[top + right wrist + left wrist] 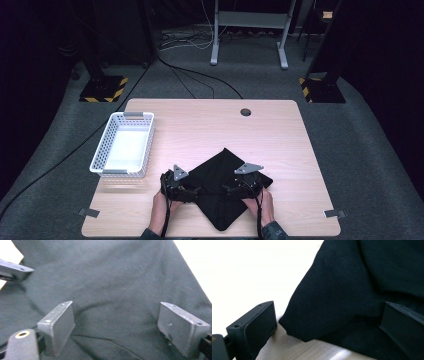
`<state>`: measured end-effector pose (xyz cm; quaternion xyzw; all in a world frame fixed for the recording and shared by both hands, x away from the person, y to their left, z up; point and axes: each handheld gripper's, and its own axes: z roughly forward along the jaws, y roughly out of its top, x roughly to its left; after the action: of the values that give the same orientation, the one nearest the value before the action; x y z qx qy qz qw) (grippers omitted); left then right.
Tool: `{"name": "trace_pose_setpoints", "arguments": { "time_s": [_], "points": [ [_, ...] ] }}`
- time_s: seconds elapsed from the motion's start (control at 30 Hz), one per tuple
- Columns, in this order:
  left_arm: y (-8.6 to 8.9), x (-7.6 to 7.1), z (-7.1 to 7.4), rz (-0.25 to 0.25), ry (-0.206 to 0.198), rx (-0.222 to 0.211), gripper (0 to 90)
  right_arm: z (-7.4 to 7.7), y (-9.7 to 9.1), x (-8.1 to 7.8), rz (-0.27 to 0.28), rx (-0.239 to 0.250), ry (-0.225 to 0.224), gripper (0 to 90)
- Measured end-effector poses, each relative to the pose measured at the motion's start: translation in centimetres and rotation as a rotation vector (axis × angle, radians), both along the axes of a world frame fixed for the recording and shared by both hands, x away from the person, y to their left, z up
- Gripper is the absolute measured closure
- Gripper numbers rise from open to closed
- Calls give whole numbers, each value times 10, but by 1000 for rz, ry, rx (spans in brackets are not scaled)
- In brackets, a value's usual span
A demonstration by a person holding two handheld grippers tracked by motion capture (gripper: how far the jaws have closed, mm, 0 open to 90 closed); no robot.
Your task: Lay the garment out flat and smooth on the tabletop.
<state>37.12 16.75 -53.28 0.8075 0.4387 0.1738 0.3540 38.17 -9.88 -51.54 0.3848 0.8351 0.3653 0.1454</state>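
High view alone: white basket [123, 145]

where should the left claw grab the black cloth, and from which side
Probably the folded left corner of the black cloth, where its edge lies doubled on the table. Come in low from the left: the left claw is open and already straddles that corner, so closing there should catch both layers.

A black cloth [220, 187] lies near the table's [210, 120] front edge, both grippers at its sides; a white basket [123, 145] sits by the left edge.
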Motion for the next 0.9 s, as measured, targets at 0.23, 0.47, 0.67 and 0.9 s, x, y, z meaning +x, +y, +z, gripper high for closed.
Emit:
{"name": "trace_pose_setpoints", "arguments": {
  "time_s": [0.23, 0.47, 0.67, 0.9],
  "points": [
    [0, 0, 0, 1, 0, 1, 4, 15, 25, -8, 86, -38, -24, 234],
    [0, 0, 0, 2, 0, 1, 4, 20, 50, -17, 166, -64, -37, 342],
    [0, 0, 0, 2, 0, 1, 5, 19, 66, -24, 205, -124, -50, 427],
    [0, 0, 0, 0, 0, 5, 5, 17, 67, -22, 177, -131, -73, 691]
  ]
}}
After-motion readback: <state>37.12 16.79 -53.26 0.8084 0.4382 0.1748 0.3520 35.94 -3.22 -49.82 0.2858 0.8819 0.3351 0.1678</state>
